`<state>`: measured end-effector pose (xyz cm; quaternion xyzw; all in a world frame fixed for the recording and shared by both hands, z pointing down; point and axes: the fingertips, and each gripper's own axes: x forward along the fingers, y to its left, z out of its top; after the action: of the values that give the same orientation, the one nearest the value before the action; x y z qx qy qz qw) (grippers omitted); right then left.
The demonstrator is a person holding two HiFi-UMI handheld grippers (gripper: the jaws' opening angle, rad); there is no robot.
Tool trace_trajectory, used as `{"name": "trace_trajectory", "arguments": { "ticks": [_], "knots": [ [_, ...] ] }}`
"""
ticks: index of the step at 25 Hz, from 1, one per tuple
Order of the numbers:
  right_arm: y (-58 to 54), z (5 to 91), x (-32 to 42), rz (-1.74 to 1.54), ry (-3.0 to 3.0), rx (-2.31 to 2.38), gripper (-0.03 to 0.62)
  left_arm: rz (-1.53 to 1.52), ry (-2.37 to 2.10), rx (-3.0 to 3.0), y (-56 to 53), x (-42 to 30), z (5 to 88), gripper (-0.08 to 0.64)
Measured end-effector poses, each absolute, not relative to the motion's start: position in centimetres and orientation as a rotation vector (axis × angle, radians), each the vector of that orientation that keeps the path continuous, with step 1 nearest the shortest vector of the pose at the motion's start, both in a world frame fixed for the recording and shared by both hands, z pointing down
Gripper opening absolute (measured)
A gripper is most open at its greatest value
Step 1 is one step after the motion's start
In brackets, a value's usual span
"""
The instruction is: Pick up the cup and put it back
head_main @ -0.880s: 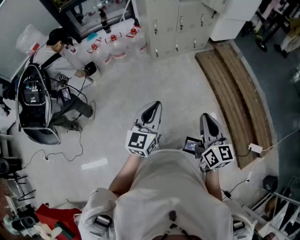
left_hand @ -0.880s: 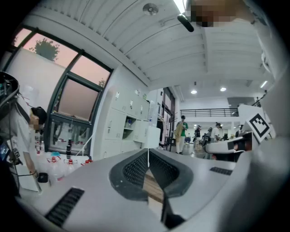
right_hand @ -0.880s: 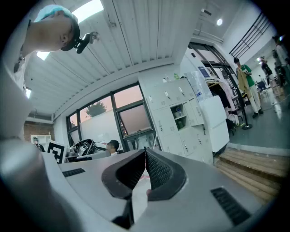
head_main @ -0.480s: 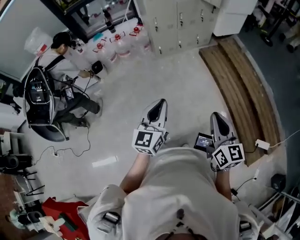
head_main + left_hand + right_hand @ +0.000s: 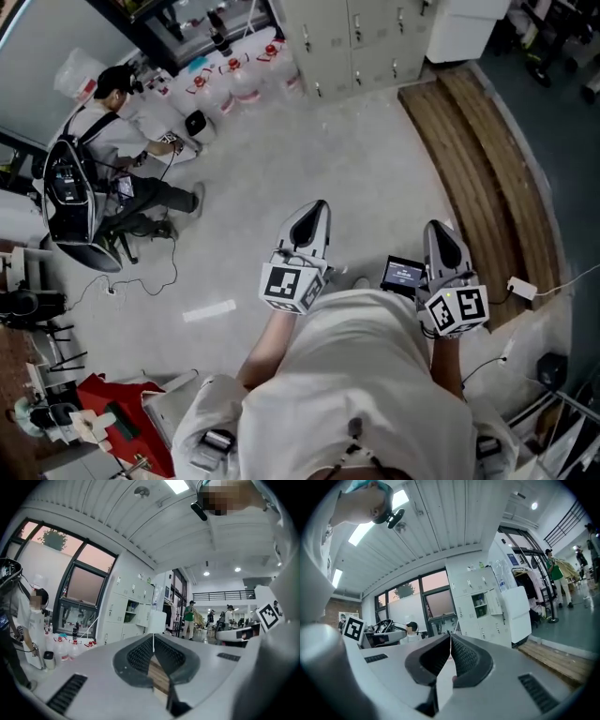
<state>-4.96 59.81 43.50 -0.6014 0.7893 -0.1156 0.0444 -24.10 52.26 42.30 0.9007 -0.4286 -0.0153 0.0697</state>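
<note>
Left claw (image 5: 316,206) and right claw (image 5: 441,227) bear square markers (image 5: 284,283).

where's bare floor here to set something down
The grey floor ahead of the left gripper and right gripper is bare, bordered by lockers, water jugs and wooden planks. Crowded: the left side round the person and cable, and the red clutter lower left.

The left gripper (image 5: 314,208) and the right gripper (image 5: 441,228) have smooth, matt grey plastic shells and dark ribbed pads (image 5: 140,656). The floor (image 5: 375,159) is pale, speckled and faintly glossy. The planks (image 5: 487,159) are slatted brown wood. The shirt (image 5: 356,375) is pale cloth.
</note>
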Motion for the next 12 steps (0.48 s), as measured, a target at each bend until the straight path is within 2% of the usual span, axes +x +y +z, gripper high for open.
{"name": "trace_trajectory", "arguments": {
  "ticks": [12],
  "knots": [
    [57.6, 44.3, -6.0, -0.378, 2.521, -1.734, 0.028, 0.022, -1.404, 2.654, 51.8, -24.1, 42.8, 0.011]
  ]
}}
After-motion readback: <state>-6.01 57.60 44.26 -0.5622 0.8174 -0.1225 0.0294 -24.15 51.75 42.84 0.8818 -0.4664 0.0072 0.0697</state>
